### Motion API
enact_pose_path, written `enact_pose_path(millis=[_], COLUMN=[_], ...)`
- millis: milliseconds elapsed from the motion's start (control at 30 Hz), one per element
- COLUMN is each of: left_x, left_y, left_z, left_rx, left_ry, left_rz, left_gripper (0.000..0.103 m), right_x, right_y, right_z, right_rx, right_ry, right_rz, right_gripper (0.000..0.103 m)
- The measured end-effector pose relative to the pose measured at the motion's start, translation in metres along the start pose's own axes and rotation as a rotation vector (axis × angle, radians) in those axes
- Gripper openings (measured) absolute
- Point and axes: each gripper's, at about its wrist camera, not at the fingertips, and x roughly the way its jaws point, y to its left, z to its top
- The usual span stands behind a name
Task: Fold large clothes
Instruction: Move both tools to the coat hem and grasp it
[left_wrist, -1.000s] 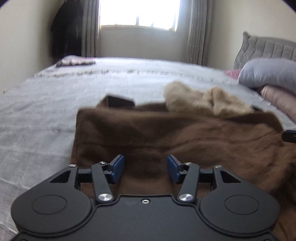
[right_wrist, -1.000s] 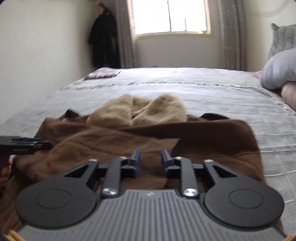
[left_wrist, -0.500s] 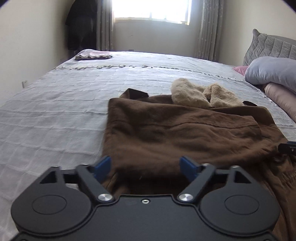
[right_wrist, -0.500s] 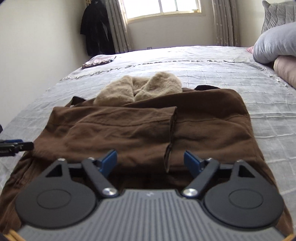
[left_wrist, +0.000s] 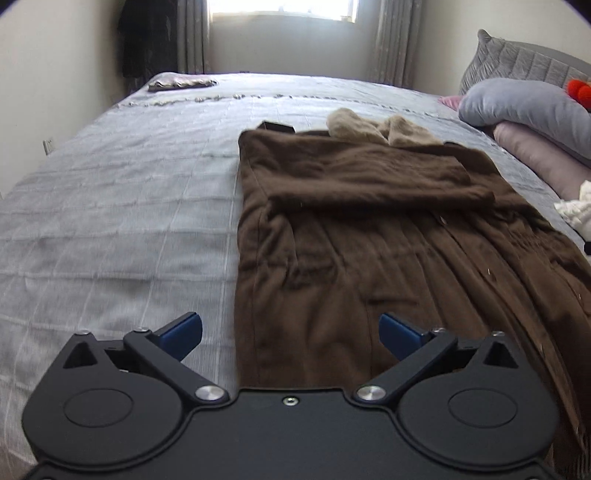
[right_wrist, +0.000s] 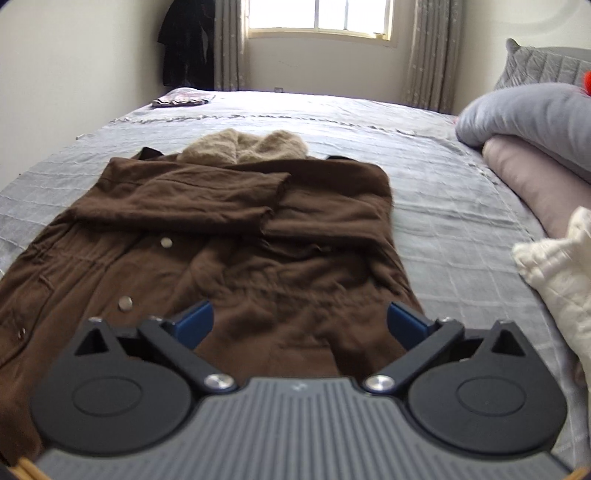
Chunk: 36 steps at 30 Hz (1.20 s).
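A large brown coat (left_wrist: 369, 236) with a tan furry hood (left_wrist: 376, 129) lies flat on the grey bedspread (left_wrist: 129, 206). Both sleeves are folded across its chest. In the right wrist view the coat (right_wrist: 207, 240) shows metal snaps, and the hood (right_wrist: 243, 146) lies at its far end. My left gripper (left_wrist: 291, 332) is open and empty, held above the coat's near left edge. My right gripper (right_wrist: 299, 321) is open and empty, held above the coat's near right part.
Grey and pink pillows (right_wrist: 535, 125) are stacked on the right by the headboard (left_wrist: 517, 59). A cream garment (right_wrist: 554, 266) lies at the right edge. A small folded cloth (right_wrist: 183, 99) sits at the far left corner. A dark coat (right_wrist: 188, 44) hangs on the wall.
Both grippers opened, let go of the sleeves and pulled back and up from the coat. The sleeves now lie folded across the coat's chest.
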Motion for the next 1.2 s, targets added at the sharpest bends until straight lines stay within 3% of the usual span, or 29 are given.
enact_pose_path(millis=[200, 400, 533, 733, 900, 967, 1033, 1200], left_x=[-0.004, 0.000, -0.002, -0.008, -0.009, -0.008, -0.008, -0.017], left_y=[0.014, 0.026, 0.038, 0.048, 0.058, 0.061, 0.058, 0.052], left_z=[-0.032, -0.049, -0.060, -0.068, -0.079, -0.084, -0.087, -0.094], left_rx=[-0.007, -0.068, -0.196, -0.287, -0.403, -0.442, -0.451, -0.429], left_ry=[0.061, 0.131, 0.149, 0.165, 0.162, 0.182, 0.196, 0.194], left_rz=[-0.005, -0.063, -0.195, -0.336, -0.453, -0.517, -0.550, -0.548], left_gripper=[0.103, 0.103, 0.103, 0.101, 0.100, 0.094, 0.090, 0.074], right_x=[-0.017, -0.017, -0.010, -0.001, -0.002, -0.005, -0.009, -0.022], right_y=[-0.029, -0.054, -0.068, -0.094, -0.105, -0.108, -0.110, -0.111], right_z=[-0.028, -0.056, -0.071, -0.088, -0.099, -0.100, -0.102, -0.109], right_rx=[0.025, 0.065, 0.136, 0.321, 0.403, 0.444, 0.479, 0.480], right_ry=[0.056, 0.135, 0.197, 0.270, 0.262, 0.268, 0.272, 0.276], right_rz=[-0.093, -0.117, -0.071, 0.068, 0.160, 0.194, 0.231, 0.244], right_gripper=[0.102, 0.102, 0.102, 0.102, 0.102, 0.102, 0.097, 0.059])
